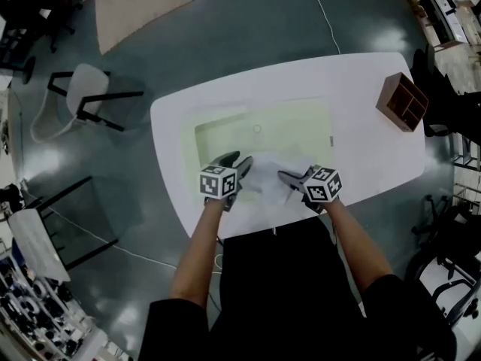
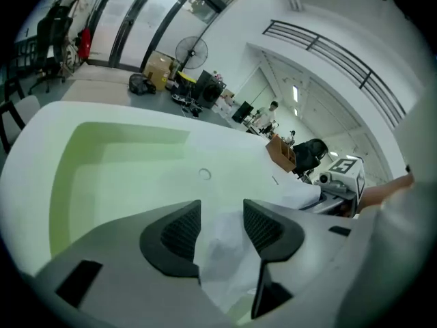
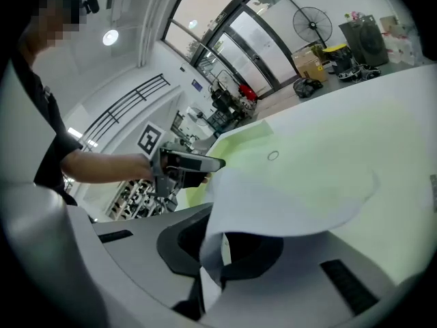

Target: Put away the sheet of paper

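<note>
The light, floppy sheet of paper, pinched by the right claw, is best edge-gripped by the open left claw.

Big open lab/workshop hall, glossy concrete floor, mezz. railing, floor fan, glass walls, cluttered benches.

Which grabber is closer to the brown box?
Right. The right gripper sits lower-left of the box; the left gripper is farther left, across the paper.
</note>
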A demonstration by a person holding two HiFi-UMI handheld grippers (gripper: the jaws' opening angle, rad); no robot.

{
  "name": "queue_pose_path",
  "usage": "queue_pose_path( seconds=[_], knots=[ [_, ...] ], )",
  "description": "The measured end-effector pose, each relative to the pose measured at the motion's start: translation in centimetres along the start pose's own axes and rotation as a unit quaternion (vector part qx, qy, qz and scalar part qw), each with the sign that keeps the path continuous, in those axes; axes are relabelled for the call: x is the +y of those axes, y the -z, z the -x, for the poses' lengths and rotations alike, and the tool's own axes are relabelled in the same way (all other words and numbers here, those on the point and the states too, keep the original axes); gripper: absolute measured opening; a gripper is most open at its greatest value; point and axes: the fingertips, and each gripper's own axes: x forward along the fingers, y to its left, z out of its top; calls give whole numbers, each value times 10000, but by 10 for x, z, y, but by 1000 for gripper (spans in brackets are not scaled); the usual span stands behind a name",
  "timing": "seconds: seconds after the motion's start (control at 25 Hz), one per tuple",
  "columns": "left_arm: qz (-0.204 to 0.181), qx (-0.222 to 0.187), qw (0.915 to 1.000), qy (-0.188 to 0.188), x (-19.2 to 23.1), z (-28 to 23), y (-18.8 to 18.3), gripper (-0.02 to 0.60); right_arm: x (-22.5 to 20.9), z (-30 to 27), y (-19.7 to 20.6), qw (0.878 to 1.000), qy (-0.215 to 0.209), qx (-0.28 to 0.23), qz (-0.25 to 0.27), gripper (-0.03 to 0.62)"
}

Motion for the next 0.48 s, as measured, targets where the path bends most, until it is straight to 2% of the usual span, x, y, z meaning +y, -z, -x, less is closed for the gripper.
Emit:
queue_pose_path(
  seconds=[0.12, 0.24, 0.4, 0.48],
  knots=[
    [171, 153, 9996, 167, 2, -8, 3, 210, 0, 3, 5, 9999, -9, 77, 117, 0],
    [452, 181, 9972, 564, -3, -17, 0, 219, -3, 9, 6, 9999, 9, 4, 127, 0],
    [857, 375, 9879, 1236, -11, -21, -3, 252, -1, 15, 10, 9997, -15, -54, 233, 0],
    [858, 595, 9834, 1481, -16, -23, -1, 259, 2, 16, 11, 9994, -27, -58, 346, 0]
  ],
)
